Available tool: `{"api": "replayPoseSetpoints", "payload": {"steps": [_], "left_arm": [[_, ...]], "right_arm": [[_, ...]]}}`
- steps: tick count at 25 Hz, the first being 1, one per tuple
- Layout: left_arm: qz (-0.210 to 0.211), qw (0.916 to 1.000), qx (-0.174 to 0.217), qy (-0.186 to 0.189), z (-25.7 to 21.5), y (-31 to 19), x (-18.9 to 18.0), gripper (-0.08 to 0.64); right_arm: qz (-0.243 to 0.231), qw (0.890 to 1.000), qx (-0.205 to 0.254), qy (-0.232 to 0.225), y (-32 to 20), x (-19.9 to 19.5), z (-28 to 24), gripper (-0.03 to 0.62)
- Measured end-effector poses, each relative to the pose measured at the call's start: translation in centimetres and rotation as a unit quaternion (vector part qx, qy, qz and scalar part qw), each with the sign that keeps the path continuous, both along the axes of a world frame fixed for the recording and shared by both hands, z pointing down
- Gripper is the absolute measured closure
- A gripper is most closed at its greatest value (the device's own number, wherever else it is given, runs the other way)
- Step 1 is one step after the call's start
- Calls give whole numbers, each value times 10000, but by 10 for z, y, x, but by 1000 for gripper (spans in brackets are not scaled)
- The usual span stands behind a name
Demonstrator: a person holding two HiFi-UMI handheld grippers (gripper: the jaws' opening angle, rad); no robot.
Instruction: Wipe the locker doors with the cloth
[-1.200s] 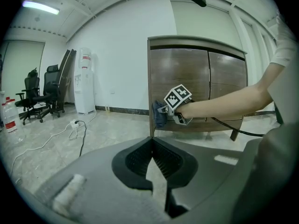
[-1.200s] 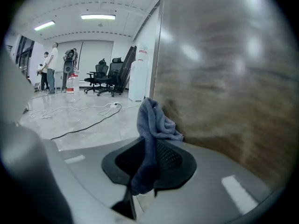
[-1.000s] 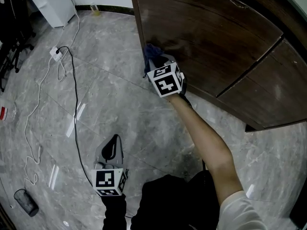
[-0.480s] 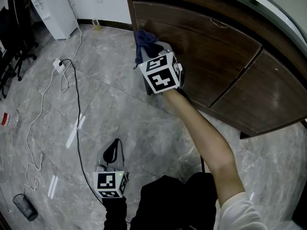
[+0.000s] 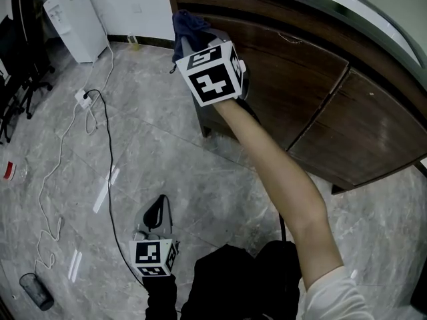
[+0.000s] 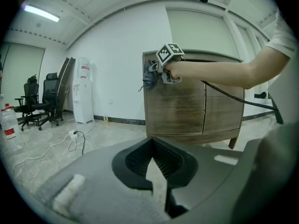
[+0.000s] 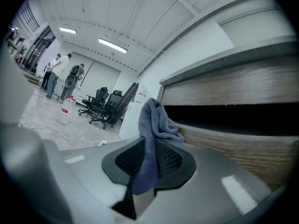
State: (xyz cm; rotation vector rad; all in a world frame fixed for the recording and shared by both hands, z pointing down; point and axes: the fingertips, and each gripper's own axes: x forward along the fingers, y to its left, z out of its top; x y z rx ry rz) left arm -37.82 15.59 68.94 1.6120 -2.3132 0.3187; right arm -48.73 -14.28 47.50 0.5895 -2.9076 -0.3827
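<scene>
My right gripper (image 5: 193, 32) is shut on a blue-grey cloth (image 7: 152, 125), which bunches up past the jaws against the top left corner of the dark wooden locker (image 5: 287, 92). In the right gripper view (image 7: 147, 164) the cloth runs down between the pads, next to the dark gap under the locker's grey top (image 7: 224, 64). The cloth (image 5: 187, 25) touches the left door near its upper edge. My left gripper (image 5: 155, 213) hangs low over the floor, shut and empty (image 6: 150, 160). From there the locker (image 6: 187, 104) and the cloth (image 6: 150, 76) show at a distance.
A white cable with a power strip (image 5: 82, 99) trails over the grey marble floor (image 5: 133, 145). A white water dispenser (image 5: 67, 19) stands by the back wall, office chairs (image 6: 39, 104) at far left. A dark cup (image 5: 37, 289) lies near bottom left.
My right gripper has carried the cloth upward along the locker's left door, from its lower part to the top corner. The left gripper has stayed put.
</scene>
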Motion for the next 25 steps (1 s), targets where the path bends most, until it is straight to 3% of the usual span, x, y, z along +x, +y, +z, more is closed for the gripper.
{"api": "replayPoseSetpoints", "payload": {"steps": [5,13,19,25], "left_arm": [[-15,10000,23,-77,-5,0,4,557],[77,9995,96,-298,-40,-26,30,557],[310,9990,-141,-278,-133,-52,75,558],[697,9972,-204,-199,-270,-72,112,558]], "right_arm": [[-288,9989,-100,-349,13,12,-19,525],[-774,9953,41,-573,47,90,-38,525],[-701,9952,-130,-666,58,184,-78,525],[-248,9957,-597,-660,70,295,-149,525]]}}
